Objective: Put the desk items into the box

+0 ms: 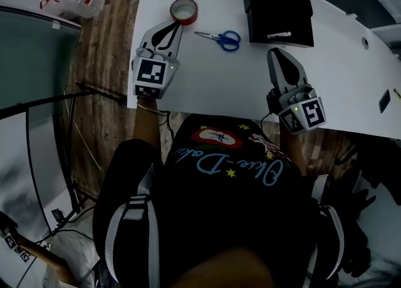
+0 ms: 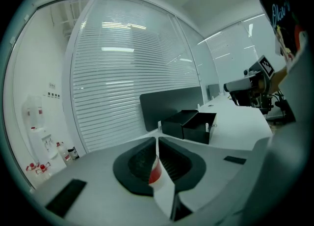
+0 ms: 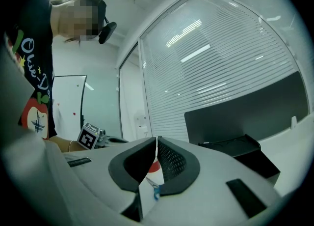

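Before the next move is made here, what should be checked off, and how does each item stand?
1. Tape roll close to the left gripper: ok. It lies flat just beyond the tips.
2. Left jaws wide enough for the roll: not ok. They are only narrowly apart, with nothing between them.
3. Right gripper free: ok. Its jaws are together and hold nothing.
4. Scissors unobstructed: ok. They lie on the white desk, apart from the tape roll.
5. Black box ready: ok. Its top is open, and it stands on the desk beyond the right gripper.
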A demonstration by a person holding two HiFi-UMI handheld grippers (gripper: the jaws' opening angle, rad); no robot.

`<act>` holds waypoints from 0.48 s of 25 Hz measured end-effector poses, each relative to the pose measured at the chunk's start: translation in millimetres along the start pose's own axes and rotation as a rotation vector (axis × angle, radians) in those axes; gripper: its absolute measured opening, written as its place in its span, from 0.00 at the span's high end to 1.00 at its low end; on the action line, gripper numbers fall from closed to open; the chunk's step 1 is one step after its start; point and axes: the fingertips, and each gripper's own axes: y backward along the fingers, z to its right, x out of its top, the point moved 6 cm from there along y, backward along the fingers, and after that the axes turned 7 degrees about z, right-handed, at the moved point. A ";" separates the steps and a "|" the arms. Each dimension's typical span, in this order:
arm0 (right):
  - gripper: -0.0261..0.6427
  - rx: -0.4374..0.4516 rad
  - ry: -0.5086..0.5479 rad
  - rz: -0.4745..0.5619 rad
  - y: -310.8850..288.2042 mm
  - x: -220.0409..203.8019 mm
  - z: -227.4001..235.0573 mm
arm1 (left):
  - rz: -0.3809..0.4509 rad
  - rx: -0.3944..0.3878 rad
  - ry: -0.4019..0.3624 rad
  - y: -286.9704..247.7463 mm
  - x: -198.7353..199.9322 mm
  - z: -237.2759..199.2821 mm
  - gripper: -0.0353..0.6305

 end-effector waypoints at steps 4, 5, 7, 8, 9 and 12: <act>0.92 -0.002 -0.004 0.004 -12.4 -4.5 -11.1 | -0.015 -0.035 -0.003 -4.8 -9.4 -9.7 0.87; 0.92 -0.004 -0.003 0.003 -15.7 -6.0 -13.6 | -0.018 -0.046 -0.005 -6.2 -11.1 -11.9 0.87; 0.92 -0.006 -0.006 0.009 -22.7 -8.1 -19.0 | -0.024 -0.071 -0.013 -9.9 -13.9 -15.7 0.87; 0.92 -0.008 -0.006 0.011 -25.7 -9.1 -21.5 | -0.027 -0.084 -0.017 -11.9 -15.3 -17.2 0.86; 0.92 -0.012 -0.003 0.009 -27.9 -10.6 -23.4 | -0.030 -0.098 -0.019 -13.9 -16.7 -18.7 0.84; 0.92 -0.029 -0.001 -0.003 -32.6 -14.5 -27.8 | -0.042 -0.142 -0.010 -19.4 -22.7 -23.6 0.82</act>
